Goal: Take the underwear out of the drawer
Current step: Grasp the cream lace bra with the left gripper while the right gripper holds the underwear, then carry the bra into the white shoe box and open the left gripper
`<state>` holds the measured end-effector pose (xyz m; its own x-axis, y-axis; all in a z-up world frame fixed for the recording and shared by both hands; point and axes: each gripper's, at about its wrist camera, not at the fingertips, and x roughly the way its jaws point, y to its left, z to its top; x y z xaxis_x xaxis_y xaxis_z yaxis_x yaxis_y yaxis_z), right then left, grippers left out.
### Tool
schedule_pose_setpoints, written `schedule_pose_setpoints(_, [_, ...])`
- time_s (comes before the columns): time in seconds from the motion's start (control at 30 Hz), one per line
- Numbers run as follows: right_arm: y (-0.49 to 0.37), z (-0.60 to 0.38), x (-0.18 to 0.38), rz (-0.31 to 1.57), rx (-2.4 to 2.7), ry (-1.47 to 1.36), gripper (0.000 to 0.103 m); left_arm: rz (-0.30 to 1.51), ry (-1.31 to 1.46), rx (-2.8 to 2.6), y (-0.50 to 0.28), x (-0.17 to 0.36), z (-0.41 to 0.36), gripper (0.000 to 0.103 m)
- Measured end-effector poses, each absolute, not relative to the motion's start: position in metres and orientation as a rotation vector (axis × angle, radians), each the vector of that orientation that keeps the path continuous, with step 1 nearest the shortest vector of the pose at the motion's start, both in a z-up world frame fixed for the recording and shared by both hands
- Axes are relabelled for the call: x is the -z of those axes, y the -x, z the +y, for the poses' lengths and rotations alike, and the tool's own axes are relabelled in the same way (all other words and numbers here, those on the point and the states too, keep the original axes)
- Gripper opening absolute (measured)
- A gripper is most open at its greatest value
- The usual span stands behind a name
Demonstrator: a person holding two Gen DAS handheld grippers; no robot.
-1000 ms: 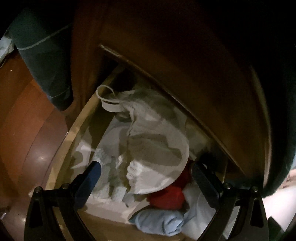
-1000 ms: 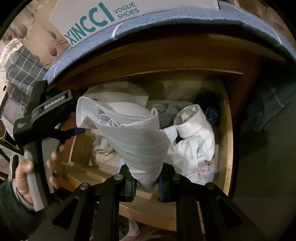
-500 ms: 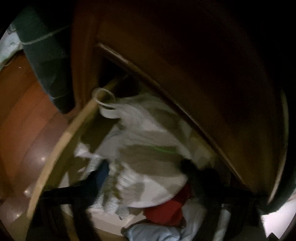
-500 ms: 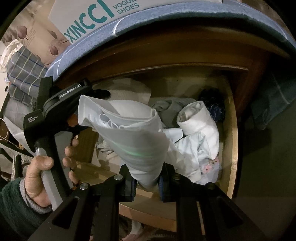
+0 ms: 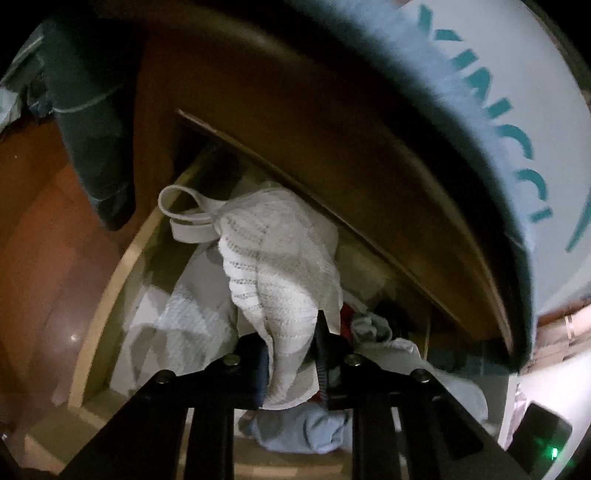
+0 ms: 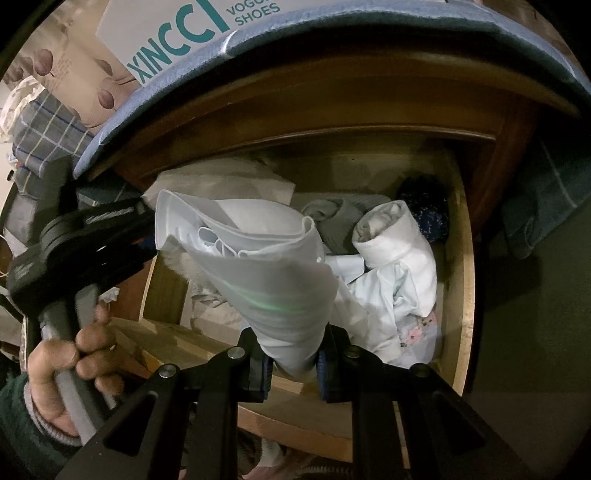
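The wooden drawer (image 5: pixel 107 295) stands pulled out, full of folded clothes. My left gripper (image 5: pixel 290 343) has a white lace underwear piece (image 5: pixel 273 266) with a looped strap between its fingers. The jaws are closing and the pads press on the cloth, which hangs raised above the pile. My right gripper (image 6: pixel 291 354) is shut on a smooth white folded underwear piece (image 6: pixel 266 266), held above the drawer's front edge (image 6: pixel 295 428). In the right wrist view a hand (image 6: pixel 66 365) grips the left gripper's handle at the left, and that gripper's fingertips are hidden behind the white cloth.
A white shoe box (image 6: pixel 207 33) lies on a blue pad on the cabinet top, overhanging the drawer. Inside lie a rolled white garment (image 6: pixel 391 236), a dark navy one (image 6: pixel 424 206), a red one (image 5: pixel 345 321) and a pale blue one (image 5: pixel 303 428). Dark green cloth (image 5: pixel 96 129) hangs at the left.
The left gripper's wide-open jaws have closed onto the lace piece and pulled it up off the pile; its view now takes in the shoe box. The right gripper has kept still with its white piece.
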<state>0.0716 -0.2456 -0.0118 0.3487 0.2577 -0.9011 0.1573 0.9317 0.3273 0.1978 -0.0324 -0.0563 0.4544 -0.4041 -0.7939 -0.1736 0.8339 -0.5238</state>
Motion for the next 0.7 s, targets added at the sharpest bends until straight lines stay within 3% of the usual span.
schedule_pose_setpoints(0.7, [-0.071,-0.245,0.017,1.231,-0.036,-0.379,0.017,0.982,0.202,0.288,-0.133,-0.056,-0.035,0.02])
